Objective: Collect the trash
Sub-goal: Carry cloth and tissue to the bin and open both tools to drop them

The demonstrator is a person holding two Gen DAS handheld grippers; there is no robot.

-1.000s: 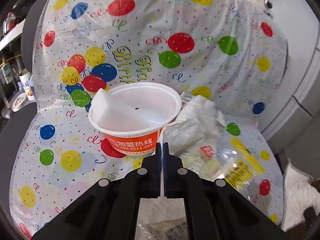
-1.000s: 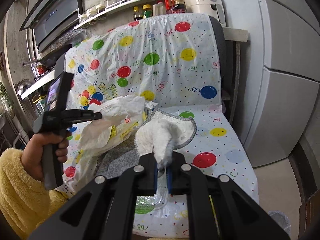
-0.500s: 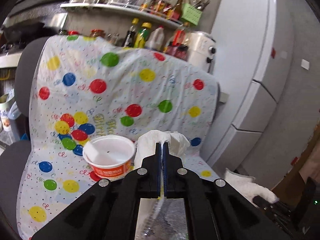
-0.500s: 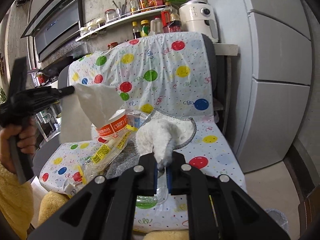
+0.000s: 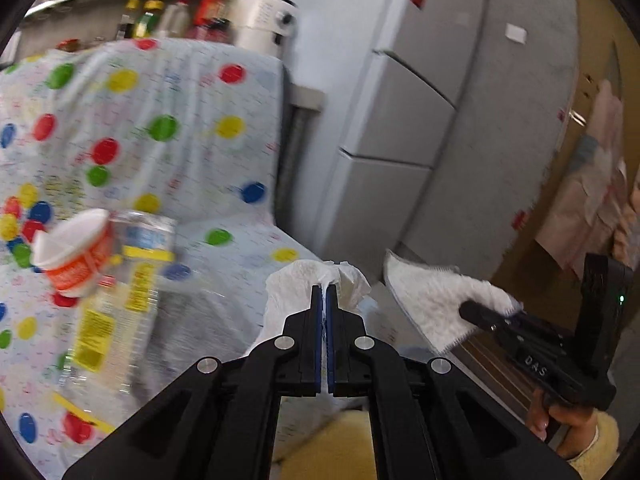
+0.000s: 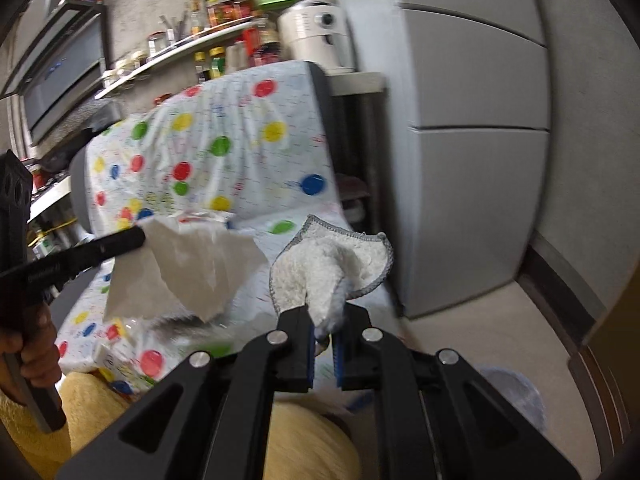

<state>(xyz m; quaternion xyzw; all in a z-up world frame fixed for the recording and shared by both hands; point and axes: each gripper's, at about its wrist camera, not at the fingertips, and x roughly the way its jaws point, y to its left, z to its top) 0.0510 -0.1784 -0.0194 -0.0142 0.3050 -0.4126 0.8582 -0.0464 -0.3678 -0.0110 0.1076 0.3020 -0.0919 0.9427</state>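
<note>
My left gripper [image 5: 324, 292] is shut on a crumpled white tissue [image 5: 296, 284] and holds it in the air in front of the chair; it also shows in the right wrist view [image 6: 192, 272]. My right gripper [image 6: 324, 320] is shut on a white fluffy cloth with grey edging [image 6: 332, 264], lifted off the seat; the cloth also shows in the left wrist view [image 5: 436, 300]. An orange-and-white paper cup [image 5: 76, 252] and a crushed clear plastic bottle with yellow label [image 5: 120, 292] lie on the seat.
The chair wears a balloon-print plastic cover [image 5: 160, 100]. A grey fridge [image 6: 476, 128] stands right of the chair. A shelf of bottles [image 6: 208, 36] and a white appliance [image 6: 316, 32] are behind. A round bluish-grey thing [image 6: 512, 396] is on the floor at right.
Both grippers lifted away from the seat and swung to the right, the left with the tissue, the right with the cloth. The cup and bottle stayed on the seat.
</note>
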